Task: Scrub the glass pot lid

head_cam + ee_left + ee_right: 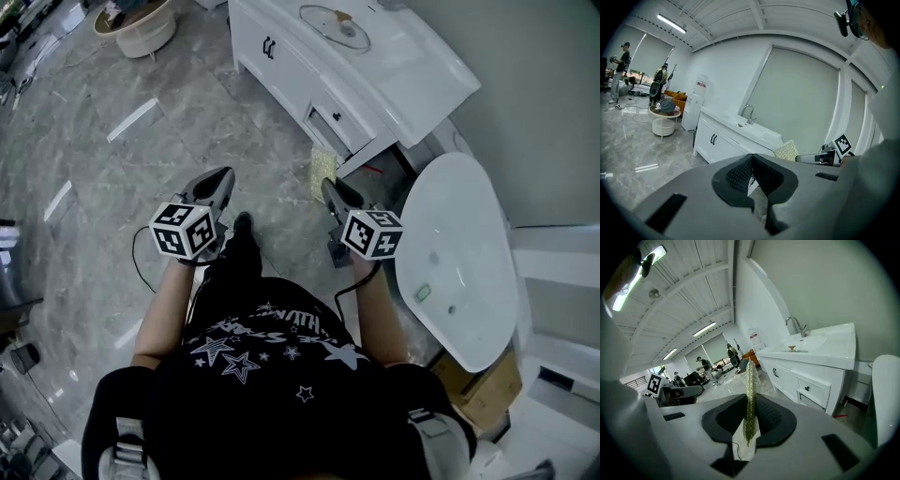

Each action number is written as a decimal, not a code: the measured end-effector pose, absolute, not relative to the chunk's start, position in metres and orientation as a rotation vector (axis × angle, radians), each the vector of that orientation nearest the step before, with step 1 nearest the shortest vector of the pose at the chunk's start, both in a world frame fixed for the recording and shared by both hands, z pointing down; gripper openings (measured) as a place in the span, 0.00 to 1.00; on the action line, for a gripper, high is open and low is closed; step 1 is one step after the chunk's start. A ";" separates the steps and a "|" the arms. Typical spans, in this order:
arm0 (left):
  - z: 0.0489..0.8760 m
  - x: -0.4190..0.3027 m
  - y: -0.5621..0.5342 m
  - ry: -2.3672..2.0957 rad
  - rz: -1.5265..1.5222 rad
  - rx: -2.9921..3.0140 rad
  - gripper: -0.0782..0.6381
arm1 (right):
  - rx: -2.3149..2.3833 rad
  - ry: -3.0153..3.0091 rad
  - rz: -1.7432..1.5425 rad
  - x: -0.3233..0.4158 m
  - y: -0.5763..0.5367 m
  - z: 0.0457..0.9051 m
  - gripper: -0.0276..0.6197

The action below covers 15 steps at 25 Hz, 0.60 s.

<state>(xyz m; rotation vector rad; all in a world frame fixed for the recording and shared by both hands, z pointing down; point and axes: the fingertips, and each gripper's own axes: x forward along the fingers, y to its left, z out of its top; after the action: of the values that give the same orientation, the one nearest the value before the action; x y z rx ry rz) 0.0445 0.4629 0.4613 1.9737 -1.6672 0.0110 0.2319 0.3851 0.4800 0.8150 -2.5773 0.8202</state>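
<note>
The glass pot lid [335, 26] lies flat on the white sink counter [412, 70], far ahead of both grippers. In the right gripper view the lid [792, 348] shows only as a small knob on the counter top. My right gripper [330, 189] is shut on a yellow-green scrub cloth [323, 172], which stands upright between the jaws [750, 390]. My left gripper [223, 180] is held level beside it over the floor, its jaws shut with nothing between them [751, 161]. The left gripper view catches the cloth [787, 150] at the right.
The cabinet [300, 80] has doors and a drawer facing me. A white oval tub [459, 253] stands close at my right, with a cardboard box [489, 386] below it. A round low table [141, 26] sits far left. People [619, 70] stand in the distance.
</note>
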 end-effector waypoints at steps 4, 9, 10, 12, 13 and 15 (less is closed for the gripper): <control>0.459 0.008 0.408 -1.611 0.030 2.008 0.12 | 0.867 -2.548 0.843 0.197 0.339 0.479 0.14; 0.457 -0.040 0.352 -1.573 0.021 2.021 0.12 | 0.932 -2.532 0.862 0.154 0.281 0.473 0.14; 0.457 -0.049 0.342 -1.565 0.018 2.022 0.12 | 0.945 -2.531 0.864 0.145 0.271 0.472 0.14; 0.458 -0.066 0.324 -1.547 0.016 2.029 0.12 | 0.961 -2.527 0.870 0.127 0.251 0.471 0.14; 0.459 -0.073 0.316 -1.538 0.018 2.033 0.12 | 0.968 -2.525 0.874 0.117 0.241 0.471 0.14; 0.461 -0.088 0.301 -1.519 0.020 2.040 0.12 | 0.983 -2.521 0.874 0.101 0.224 0.470 0.14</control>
<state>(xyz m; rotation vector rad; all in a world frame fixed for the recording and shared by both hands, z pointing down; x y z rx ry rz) -0.0875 0.3013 0.4609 2.0397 -1.5189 0.0197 0.1006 0.2238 0.4702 0.9834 -2.5210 0.8744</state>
